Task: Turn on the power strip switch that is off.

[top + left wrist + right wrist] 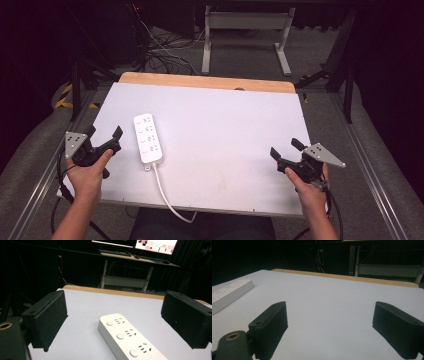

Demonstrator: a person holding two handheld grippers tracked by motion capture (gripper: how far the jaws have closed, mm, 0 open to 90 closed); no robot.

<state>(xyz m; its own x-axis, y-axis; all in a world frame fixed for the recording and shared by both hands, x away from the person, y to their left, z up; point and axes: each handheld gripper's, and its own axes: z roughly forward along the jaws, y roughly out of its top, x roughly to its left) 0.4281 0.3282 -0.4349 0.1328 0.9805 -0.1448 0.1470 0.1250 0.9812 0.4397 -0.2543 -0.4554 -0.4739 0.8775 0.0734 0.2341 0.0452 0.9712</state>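
Observation:
A white power strip (148, 138) with several sockets and round buttons lies on the white table top (220, 130), left of centre, its white cable (167, 197) running off the near edge. My left gripper (103, 134) is held at the table's left edge, just left of the strip, open with nothing between its jaws. In the left gripper view the power strip (127, 337) lies ahead between the two black pads (48, 320). My right gripper (285, 149) hovers near the right front corner, open and empty. The right gripper view has the power strip (229, 293) far off at the left.
A wooden strip (207, 81) borders the table's far edge. Beyond it stand a white desk frame (245, 35) and tangled cables (160, 55) on the floor. Metal rails (360, 150) run along both sides of the table. A lit monitor (155, 243) sits on the far desk.

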